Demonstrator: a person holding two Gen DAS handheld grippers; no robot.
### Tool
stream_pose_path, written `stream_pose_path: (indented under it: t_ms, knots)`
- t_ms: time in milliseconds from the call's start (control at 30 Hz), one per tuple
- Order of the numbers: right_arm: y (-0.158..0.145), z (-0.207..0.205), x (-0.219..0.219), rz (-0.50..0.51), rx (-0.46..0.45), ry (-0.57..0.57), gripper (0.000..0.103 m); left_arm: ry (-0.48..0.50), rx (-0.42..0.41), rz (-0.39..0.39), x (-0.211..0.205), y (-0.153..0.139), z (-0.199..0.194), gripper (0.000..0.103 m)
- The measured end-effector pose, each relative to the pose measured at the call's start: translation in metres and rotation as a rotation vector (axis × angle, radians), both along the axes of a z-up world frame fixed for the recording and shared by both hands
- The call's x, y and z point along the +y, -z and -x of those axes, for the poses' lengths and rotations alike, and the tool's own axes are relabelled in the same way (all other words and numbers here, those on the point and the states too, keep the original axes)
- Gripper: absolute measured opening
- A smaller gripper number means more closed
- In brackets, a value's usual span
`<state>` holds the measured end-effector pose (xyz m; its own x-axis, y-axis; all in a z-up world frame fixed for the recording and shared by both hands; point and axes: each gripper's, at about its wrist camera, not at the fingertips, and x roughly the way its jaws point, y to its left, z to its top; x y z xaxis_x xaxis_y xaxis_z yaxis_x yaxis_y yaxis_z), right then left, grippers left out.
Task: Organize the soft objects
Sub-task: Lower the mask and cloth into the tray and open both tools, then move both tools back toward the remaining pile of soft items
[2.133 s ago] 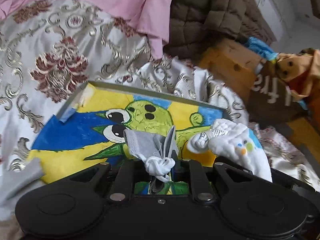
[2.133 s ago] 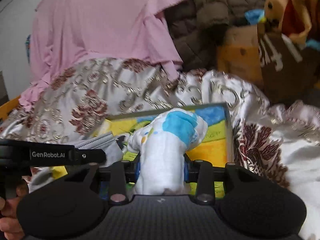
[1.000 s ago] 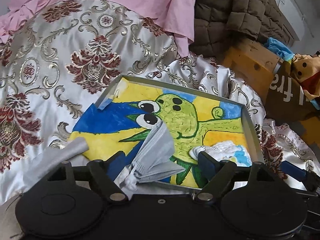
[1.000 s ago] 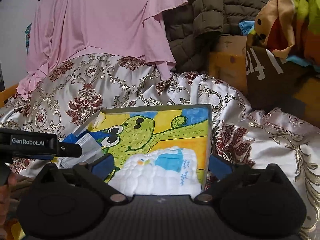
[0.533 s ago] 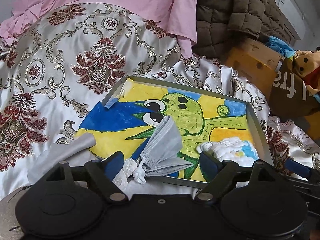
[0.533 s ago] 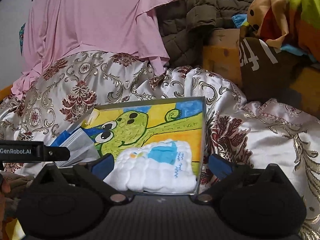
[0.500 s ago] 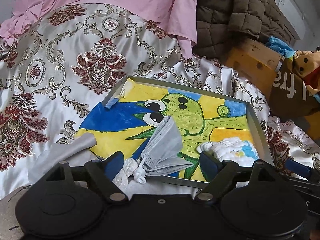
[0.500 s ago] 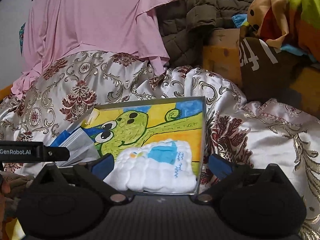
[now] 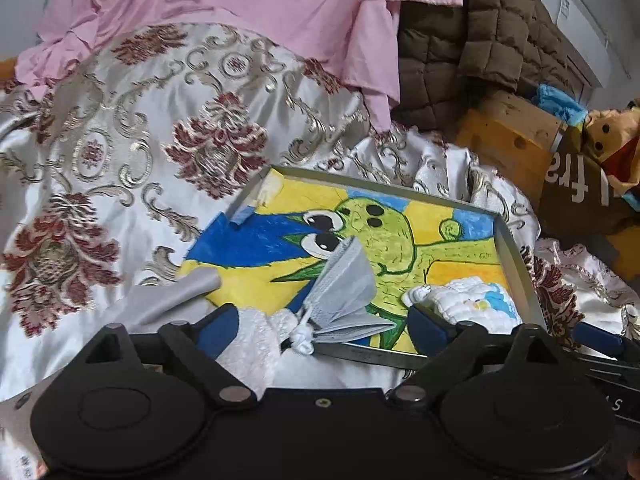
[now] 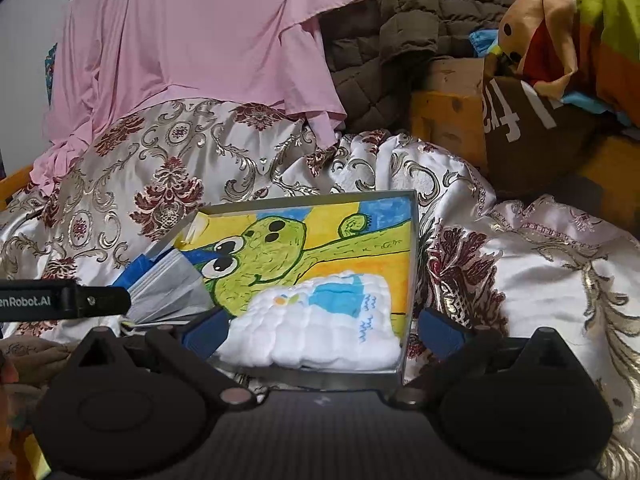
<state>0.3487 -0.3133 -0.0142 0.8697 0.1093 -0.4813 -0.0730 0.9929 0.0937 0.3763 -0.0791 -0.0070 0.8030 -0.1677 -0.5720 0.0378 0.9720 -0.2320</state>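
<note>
Grey pleated face mask [image 9: 344,292], limp and light, lies at the tray's [image 9: 516,264] near-left edge between the opening left gripper [image 9: 324,322], best pinched at its bunched ear-loops, while the right gripper [image 10: 324,330] stands spread around the soft white cloth [image 10: 320,328].

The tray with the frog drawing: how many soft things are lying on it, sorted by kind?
Grey face mask, partly over the near rim of the tray: 1
White padded cloth with blue print, in the tray's near right corner: 1
Total: 2
</note>
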Motion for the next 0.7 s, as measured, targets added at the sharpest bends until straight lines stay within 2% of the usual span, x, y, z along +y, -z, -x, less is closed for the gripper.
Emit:
stream_pose_path:
  t_ms: [233,400,700]
  knots:
    - [-0.024,0.036,0.017,-0.011,-0.039,-0.057,0.103,-0.009,-0.088,-0.018,0.014,-0.017,0.052,0.094]
    - [-0.038,0.065,0.034,0.017,-0.069,-0.110,0.103,-0.024,-0.135,-0.022,0.027,-0.026,0.091,0.096]
    - [-0.043,0.110,0.059,0.046,-0.082,-0.165,0.103,-0.068,-0.161,-0.035,0.050,-0.024,0.145,0.098]
